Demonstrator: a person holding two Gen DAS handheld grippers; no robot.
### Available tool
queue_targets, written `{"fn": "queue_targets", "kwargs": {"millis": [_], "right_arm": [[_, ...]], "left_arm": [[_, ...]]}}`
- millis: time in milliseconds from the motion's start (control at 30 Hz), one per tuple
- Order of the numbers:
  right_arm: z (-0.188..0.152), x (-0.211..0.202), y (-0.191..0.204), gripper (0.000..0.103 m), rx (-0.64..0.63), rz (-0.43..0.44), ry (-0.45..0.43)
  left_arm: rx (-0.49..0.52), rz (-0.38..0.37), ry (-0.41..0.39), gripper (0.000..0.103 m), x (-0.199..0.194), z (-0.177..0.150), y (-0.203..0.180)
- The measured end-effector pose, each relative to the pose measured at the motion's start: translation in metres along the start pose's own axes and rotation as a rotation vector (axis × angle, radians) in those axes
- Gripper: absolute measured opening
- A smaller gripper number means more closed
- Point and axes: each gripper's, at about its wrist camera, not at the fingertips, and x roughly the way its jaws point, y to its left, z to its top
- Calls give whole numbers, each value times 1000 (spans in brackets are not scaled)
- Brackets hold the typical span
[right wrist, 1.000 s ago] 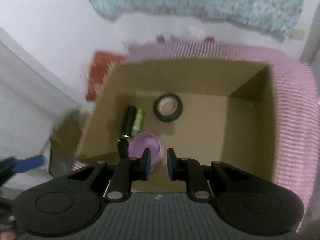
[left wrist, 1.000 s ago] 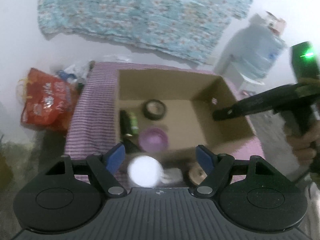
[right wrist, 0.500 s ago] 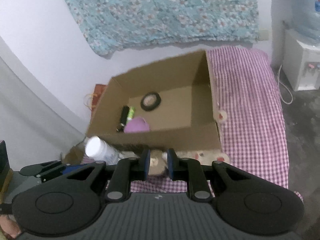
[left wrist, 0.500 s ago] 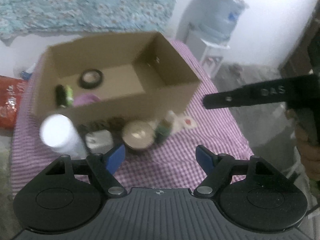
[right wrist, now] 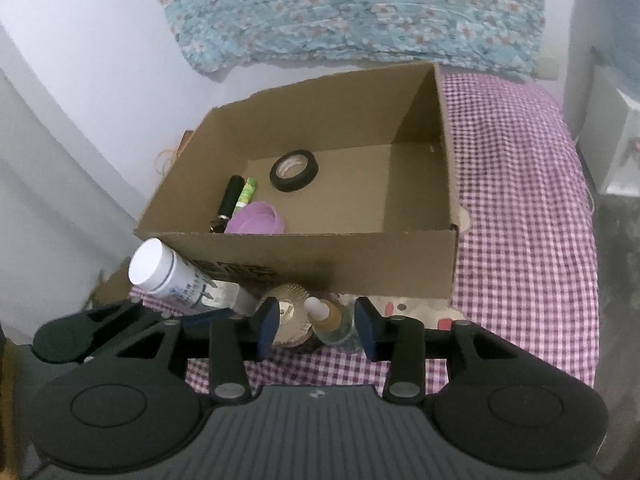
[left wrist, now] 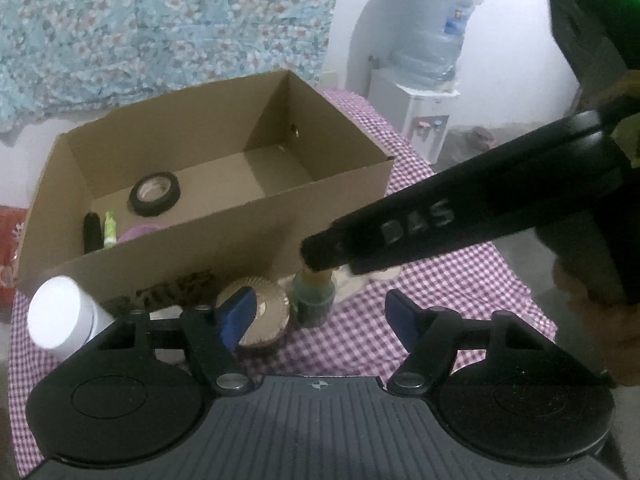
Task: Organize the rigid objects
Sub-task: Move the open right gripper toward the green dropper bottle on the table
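Small dropper bottle (right wrist: 331, 322) upright between the spread, just-opening pads of the right hand-held gripper (right wrist: 316, 326), untouched.

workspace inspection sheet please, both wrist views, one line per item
surface: table under purple checked cloth.
job's things: cardboard box holds black tape roll, black tube, green tube, purple lid; white bottle, ridged disc and small dropper bottle stand outside its front wall.
clutter: red bag.
grippers: left gripper open, empty; right gripper just opening, fingers either side of the dropper bottle, not pressing.
cables: white cord.
surroundings: floral cloth, water dispenser.
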Motion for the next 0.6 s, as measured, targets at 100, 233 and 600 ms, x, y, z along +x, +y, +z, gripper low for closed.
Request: {"fn": "queue_targets", "kwargs": {"millis": [100,233,600], "right_arm": [[1,9,3,44,-32,-6,10],[3,21,0,42,-55,-4,26],[5,33,-7,22,-66,21,40]], "left_arm": [[1,-1,5,64,8,1,-1],[-2,-7,10,57,16,2,0],[-29,-17,36,32,28,6,2]]}}
